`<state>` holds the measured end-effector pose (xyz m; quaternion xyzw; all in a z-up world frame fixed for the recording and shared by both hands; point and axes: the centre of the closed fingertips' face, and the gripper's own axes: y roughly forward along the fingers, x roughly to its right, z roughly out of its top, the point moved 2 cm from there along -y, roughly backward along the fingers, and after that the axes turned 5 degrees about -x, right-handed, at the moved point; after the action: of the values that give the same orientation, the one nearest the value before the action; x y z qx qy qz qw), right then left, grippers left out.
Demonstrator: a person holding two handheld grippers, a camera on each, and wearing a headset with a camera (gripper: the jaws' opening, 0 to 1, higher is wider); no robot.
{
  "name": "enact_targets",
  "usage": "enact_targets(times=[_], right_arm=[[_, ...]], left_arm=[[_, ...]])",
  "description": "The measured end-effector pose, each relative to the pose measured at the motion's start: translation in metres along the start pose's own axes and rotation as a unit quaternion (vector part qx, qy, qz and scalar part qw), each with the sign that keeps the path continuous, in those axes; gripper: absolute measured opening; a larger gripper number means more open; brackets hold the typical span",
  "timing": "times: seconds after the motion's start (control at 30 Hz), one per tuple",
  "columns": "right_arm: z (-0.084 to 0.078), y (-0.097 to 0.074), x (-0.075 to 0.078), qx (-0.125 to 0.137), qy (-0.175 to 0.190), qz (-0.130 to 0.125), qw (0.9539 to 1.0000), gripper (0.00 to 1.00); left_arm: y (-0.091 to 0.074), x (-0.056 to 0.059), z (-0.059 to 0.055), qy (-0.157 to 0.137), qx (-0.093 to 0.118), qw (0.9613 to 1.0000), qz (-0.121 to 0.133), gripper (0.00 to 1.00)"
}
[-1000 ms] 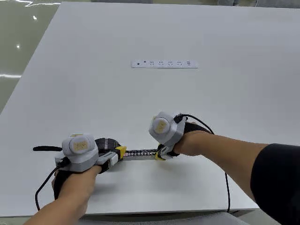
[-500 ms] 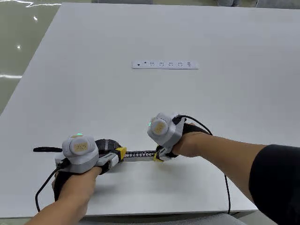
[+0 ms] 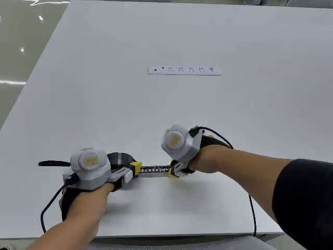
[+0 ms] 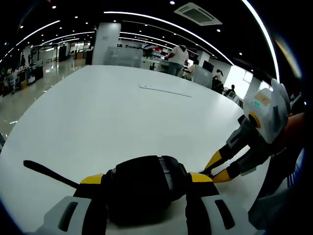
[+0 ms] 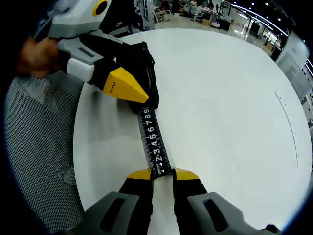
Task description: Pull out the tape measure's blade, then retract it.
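At lower left of the head view, the left gripper (image 3: 126, 171) is clamping its jaws around the tape measure's black case (image 3: 117, 159), which is resting on the white table (image 3: 208, 31). Toward centre, a short length of blade (image 3: 154, 169) is spanning the gap (numerals facing up). At its right end, the right gripper (image 3: 171, 173) is pinching the blade, jaws nearly together. By judgement, the blade is behaving as thin, springy steel under recoil, so the rigid case and the blade's end are offering the securest holds.

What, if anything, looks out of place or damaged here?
Nothing stands out. The left gripper clamps the tape measure, the right gripper pinches the blade by its tip, and it runs straight between them.
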<state>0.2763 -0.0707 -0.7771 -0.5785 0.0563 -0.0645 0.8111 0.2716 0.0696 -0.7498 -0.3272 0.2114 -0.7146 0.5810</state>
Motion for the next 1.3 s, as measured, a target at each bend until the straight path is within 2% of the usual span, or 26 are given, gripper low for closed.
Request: enact_targets(times=[1.3], right_arm=[[0.011,0.004,-0.002,0.004,0.008,0.006,0.9999,0.11]], left_arm=[[0.0,0.001,-0.001,0.002,0.0,1.0,0.0,0.61]])
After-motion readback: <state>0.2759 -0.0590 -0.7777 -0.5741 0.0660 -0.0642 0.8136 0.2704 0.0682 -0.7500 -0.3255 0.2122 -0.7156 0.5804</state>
